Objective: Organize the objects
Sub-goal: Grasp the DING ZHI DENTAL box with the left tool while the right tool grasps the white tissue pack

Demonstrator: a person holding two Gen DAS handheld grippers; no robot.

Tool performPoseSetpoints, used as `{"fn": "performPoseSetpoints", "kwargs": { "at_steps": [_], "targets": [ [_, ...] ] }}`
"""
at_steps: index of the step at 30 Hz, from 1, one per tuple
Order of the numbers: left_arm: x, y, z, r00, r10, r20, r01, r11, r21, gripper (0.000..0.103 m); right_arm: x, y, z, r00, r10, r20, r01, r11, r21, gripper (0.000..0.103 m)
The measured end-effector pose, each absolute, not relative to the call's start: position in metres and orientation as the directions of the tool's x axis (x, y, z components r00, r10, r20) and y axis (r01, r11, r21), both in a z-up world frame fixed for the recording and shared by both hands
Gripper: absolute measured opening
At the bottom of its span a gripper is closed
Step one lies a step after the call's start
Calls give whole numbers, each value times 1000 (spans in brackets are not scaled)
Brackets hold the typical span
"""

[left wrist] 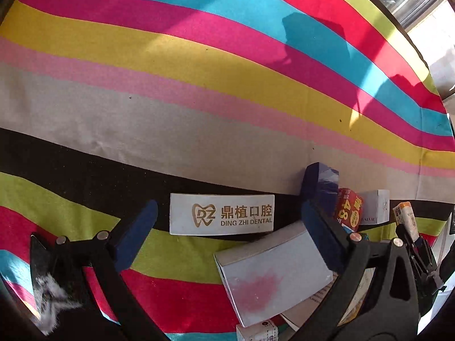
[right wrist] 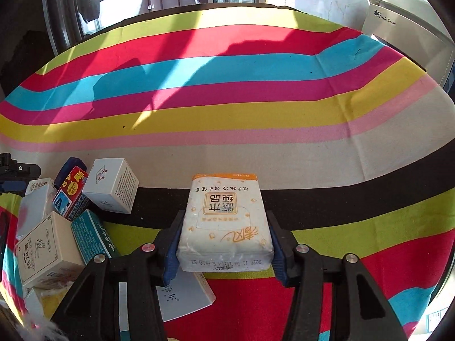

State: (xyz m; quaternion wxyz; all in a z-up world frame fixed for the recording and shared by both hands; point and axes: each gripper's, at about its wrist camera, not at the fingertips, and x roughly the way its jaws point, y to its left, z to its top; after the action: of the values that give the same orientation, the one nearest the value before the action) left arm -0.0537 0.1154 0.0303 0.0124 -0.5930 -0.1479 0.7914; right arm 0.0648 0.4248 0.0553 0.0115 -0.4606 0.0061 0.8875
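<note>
My right gripper (right wrist: 224,218) is shut on a white tissue pack (right wrist: 224,227) with orange print, its blue pads pressing both long sides just above the striped cloth (right wrist: 256,130). In the left wrist view my left gripper (left wrist: 229,210) stands open wide, pointing steeply down. A white box marked DING ZHI DENTAL (left wrist: 221,214) lies flat between its fingertips, untouched. A pale box with a pink blot (left wrist: 273,272) leans against the inside of the right finger (left wrist: 324,236).
A pile of small boxes sits beside the grippers: a white cube box (right wrist: 112,184), a red box (right wrist: 72,190), a teal box (right wrist: 91,236), a cream box (right wrist: 45,250), a dark blue box (left wrist: 322,182). A washing machine (right wrist: 403,37) stands behind the table's far right.
</note>
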Motion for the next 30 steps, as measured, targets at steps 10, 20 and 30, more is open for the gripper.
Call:
{"fn": "performPoseSetpoints", "kwargs": {
  "at_steps": [10,20,30],
  "targets": [
    [-47,141,17,-278,6,-961,111,-993,-39,86,76,420,47,-563,-48,-825,12,-999,49,53],
    [-16,138,30,-338,39,-940,50,-997,-59,84,101,391,63,-567,-74,-820,95,-995,24,53],
    [-77,143,36,-387,150,-910,111,-972,-207,84,21,379,59,-528,-32,-848,64,-998,-2,53]
  ]
}}
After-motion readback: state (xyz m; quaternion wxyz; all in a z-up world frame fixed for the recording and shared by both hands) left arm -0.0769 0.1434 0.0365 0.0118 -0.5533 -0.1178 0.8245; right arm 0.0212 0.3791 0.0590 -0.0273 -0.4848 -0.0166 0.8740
